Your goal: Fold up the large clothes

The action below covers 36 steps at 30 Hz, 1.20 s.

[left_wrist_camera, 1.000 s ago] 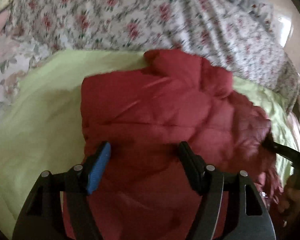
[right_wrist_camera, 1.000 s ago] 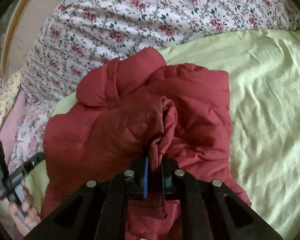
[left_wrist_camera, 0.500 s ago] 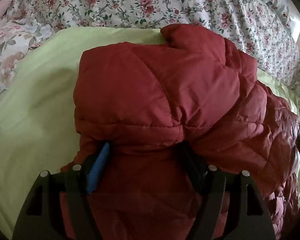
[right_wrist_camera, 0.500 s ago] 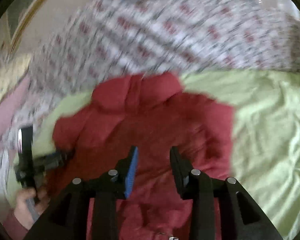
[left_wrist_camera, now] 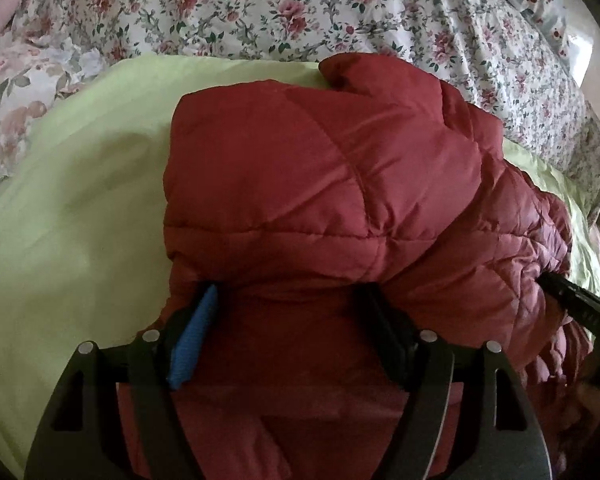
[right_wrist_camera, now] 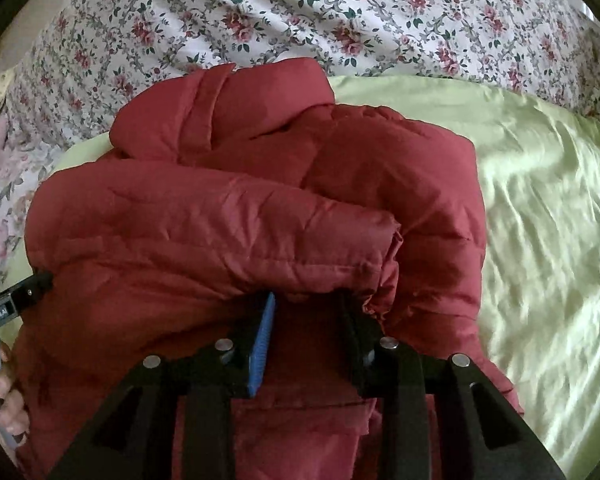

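Observation:
A red quilted puffer jacket (left_wrist_camera: 320, 184) lies bunched on a light green sheet (left_wrist_camera: 72, 216). It also fills the middle of the right wrist view (right_wrist_camera: 236, 216), with a sleeve folded across the body and the collar at the back. My left gripper (left_wrist_camera: 288, 292) is open, its fingertips tucked under a fold of the jacket. My right gripper (right_wrist_camera: 308, 300) is open too, its fingertips pushed under the edge of the folded sleeve. Each gripper's far tip shows in the other view, at the jacket's side.
A floral quilt (left_wrist_camera: 300, 8) lies behind the jacket and also shows in the right wrist view (right_wrist_camera: 340, 16). The green sheet (right_wrist_camera: 548, 220) stretches to the right there, wrinkled. A hand (right_wrist_camera: 4, 412) holds the left gripper's handle at the lower left.
My right gripper let go of the sleeve, opened and pushed in under the folded sleeve. My left gripper moved forward, its tips now under a jacket fold.

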Motion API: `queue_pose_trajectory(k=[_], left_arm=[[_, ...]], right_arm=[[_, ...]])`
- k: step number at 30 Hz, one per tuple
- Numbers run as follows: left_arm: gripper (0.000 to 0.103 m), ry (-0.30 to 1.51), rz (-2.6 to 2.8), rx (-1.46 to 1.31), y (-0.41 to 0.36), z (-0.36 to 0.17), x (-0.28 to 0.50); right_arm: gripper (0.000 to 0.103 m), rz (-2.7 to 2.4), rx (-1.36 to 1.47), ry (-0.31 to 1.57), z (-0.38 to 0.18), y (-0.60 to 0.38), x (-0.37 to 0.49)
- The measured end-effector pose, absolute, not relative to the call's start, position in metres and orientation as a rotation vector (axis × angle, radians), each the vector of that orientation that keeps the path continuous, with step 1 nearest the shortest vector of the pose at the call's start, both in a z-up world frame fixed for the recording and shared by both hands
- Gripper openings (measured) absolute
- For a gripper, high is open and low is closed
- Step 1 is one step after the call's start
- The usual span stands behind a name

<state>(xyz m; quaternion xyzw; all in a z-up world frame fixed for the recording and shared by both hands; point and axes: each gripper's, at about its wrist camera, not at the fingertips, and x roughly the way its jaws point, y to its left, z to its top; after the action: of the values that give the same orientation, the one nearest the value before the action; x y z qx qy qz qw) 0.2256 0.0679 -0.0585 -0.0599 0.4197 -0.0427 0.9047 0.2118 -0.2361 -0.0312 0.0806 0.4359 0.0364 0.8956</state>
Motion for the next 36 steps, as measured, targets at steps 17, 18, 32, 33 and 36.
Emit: queue_pose_trajectory(k=[17, 18, 32, 33, 36], left_arm=[[0.075, 0.868, -0.072, -0.192, 0.096, -0.037, 0.175], [0.075, 0.869, -0.064, -0.195, 0.099, -0.036, 0.168], [0.075, 0.952, -0.046, -0.255, 0.129, -0.049, 0.077], [0.075, 0.959, -0.042, -0.255, 0.131, -0.051, 0.07], [0.075, 0.98, -0.035, -0.263, 0.139, -0.057, 0.052]], right_arm=[[0.048, 0.125, 0.217, 0.889, 0.008, -0.239, 0.17], [0.048, 0.137, 0.219, 0.887, 0.012, -0.24, 0.163], [0.063, 0.174, 0.341, 0.912, 0.012, -0.267, 0.051], [0.063, 0.171, 0.346, 0.915, 0.011, -0.269, 0.046], [0.063, 0.152, 0.351, 0.923, 0.012, -0.281, 0.026]])
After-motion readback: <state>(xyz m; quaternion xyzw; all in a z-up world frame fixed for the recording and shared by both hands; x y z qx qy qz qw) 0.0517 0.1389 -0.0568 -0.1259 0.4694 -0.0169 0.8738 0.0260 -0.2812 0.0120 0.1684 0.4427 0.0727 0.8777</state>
